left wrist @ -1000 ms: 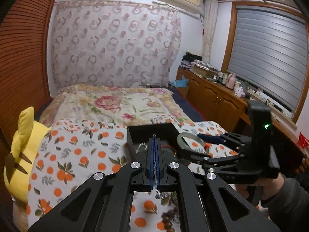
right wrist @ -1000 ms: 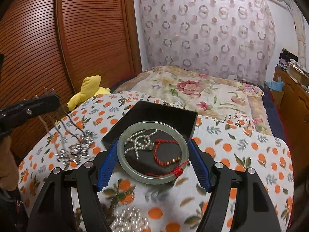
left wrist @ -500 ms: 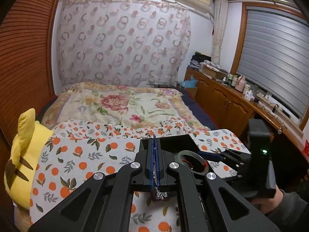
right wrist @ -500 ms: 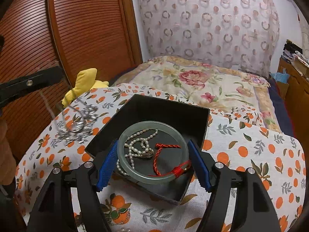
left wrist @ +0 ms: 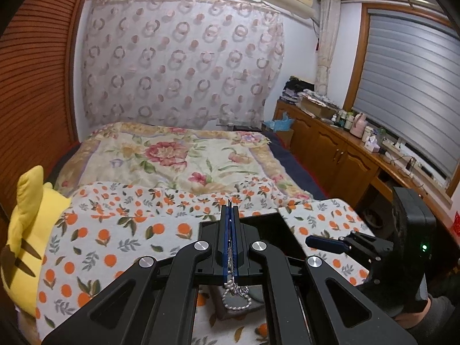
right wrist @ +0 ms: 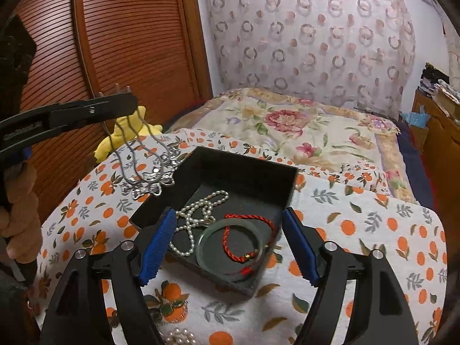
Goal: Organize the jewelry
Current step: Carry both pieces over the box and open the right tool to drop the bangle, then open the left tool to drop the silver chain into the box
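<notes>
A black open box sits on the orange-print cloth. Inside lie a pearl necklace, a green jade bangle and a red cord bracelet. My right gripper is open and empty just above the box's near edge. My left gripper is shut on a silver chain necklace, which hangs over the box. In the right wrist view the left gripper holds the necklace above the box's left corner.
A yellow plush toy lies at the left of the bed. More pearls lie on the cloth near me. A wooden wardrobe stands left, cabinets right.
The jade bangle left my right gripper and now lies in the box; the right gripper is open. My left gripper carried the silver necklace right, over the box.
</notes>
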Tool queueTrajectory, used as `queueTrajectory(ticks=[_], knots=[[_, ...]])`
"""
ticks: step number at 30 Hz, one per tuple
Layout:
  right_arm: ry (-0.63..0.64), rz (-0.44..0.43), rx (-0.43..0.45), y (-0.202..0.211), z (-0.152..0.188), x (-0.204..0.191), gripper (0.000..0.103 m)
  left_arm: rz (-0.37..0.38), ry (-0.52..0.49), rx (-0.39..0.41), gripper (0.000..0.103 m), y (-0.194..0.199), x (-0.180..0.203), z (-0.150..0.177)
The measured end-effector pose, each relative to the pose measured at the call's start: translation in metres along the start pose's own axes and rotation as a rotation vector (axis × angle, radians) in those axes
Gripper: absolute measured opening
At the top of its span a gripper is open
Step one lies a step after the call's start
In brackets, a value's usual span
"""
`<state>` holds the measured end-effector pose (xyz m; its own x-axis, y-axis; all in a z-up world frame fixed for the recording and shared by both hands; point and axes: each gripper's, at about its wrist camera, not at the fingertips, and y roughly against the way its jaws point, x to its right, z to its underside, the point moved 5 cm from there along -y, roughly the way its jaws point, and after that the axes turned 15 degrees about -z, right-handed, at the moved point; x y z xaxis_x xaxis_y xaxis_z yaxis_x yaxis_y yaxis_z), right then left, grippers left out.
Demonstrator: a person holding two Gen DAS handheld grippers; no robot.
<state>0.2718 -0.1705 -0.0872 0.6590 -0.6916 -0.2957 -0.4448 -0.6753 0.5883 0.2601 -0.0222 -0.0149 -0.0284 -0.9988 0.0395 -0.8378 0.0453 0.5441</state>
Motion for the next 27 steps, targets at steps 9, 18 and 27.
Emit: queueTrajectory(ticks=[9, 18, 27], knots=[[-0.021, 0.048, 0.024, 0.036, 0.023, 0.016, 0.078, 0.031, -0.006, -0.065, 0.001, -0.034, 0.024, 0.016], [-0.008, 0.04, 0.021, 0.049, 0.041, 0.005, 0.078, 0.002, -0.041, -0.111, 0.015, -0.042, 0.032, 0.031], [0.007, 0.03, 0.015, 0.06, 0.06, -0.012, 0.078, -0.034, -0.101, -0.08, 0.061, -0.013, 0.026, 0.036]])
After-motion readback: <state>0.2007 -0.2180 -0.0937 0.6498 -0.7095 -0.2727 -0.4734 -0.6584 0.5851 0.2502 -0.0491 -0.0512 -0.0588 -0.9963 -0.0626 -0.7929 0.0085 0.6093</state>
